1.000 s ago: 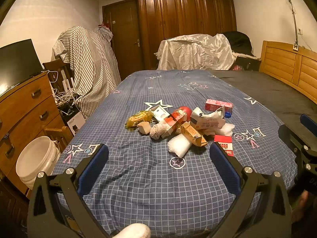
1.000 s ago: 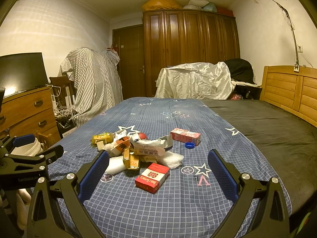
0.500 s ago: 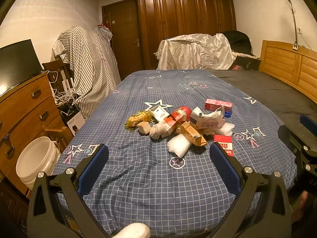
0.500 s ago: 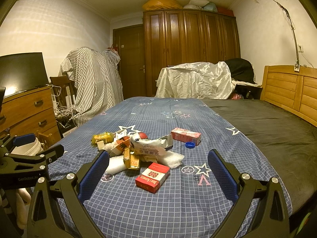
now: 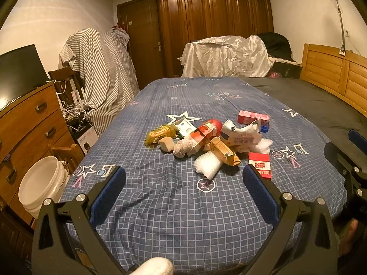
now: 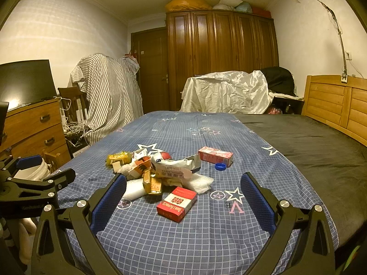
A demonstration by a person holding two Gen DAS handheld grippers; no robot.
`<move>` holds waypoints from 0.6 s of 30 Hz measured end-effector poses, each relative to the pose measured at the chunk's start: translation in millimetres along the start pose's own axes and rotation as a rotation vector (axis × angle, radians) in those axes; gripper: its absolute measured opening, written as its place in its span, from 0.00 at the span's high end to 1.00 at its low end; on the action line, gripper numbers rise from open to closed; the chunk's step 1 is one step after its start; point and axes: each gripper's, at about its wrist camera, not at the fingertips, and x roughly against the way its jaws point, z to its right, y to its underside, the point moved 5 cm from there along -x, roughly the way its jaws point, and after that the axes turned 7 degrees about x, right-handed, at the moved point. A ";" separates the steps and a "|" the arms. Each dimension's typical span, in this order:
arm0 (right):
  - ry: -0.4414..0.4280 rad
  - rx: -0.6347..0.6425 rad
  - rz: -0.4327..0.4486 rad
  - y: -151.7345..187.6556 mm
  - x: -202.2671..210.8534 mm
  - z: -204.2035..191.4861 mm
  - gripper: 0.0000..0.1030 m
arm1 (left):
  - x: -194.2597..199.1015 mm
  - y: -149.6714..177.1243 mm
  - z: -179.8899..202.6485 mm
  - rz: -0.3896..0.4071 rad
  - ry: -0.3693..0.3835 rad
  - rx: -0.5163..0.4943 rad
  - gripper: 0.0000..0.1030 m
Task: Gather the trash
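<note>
A heap of trash lies on the blue checked bedspread (image 5: 174, 208): a yellow wrapper (image 5: 159, 133), a crumpled white bag (image 5: 240, 135), an orange carton (image 5: 224, 150), bubble wrap (image 5: 207, 165), a pink box (image 5: 252, 117) and a red cigarette pack (image 6: 177, 203). A blue bottle cap (image 6: 220, 166) rests beside the pink box (image 6: 215, 156). My left gripper (image 5: 183, 190) is open and holds nothing, short of the heap. My right gripper (image 6: 183, 196) is open too, its fingers either side of the cigarette pack but nearer the camera.
A white bucket (image 5: 41, 184) stands on the floor left of the bed, beside a wooden dresser (image 5: 25, 123). A wooden headboard (image 5: 339, 84) runs along the right. A striped cloth over a chair (image 5: 101, 73) and a wardrobe (image 5: 213, 23) are at the back.
</note>
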 end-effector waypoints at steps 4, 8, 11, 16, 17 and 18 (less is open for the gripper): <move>-0.002 0.001 0.001 0.8 0.2 0.3 0.04 | -0.2 0.0 -0.1 -0.001 0.001 0.000 0.05; -0.001 0.001 0.001 0.7 0.1 0.1 0.04 | -0.2 0.0 -0.1 0.000 0.000 -0.002 0.05; -0.002 0.002 0.001 0.7 0.2 0.1 0.04 | -0.1 -0.1 -0.6 0.001 0.002 -0.001 0.05; -0.015 0.005 -0.022 3.5 -3.2 0.5 0.04 | -16.9 -1.5 -17.4 -0.037 0.073 0.062 0.05; -0.023 0.006 -0.034 5.6 -5.6 1.4 0.04 | -25.8 0.4 -23.2 -0.069 0.075 0.071 0.05; -0.030 0.007 -0.049 8.6 -8.8 2.4 0.04 | -38.2 4.0 -32.5 -0.111 0.089 0.085 0.05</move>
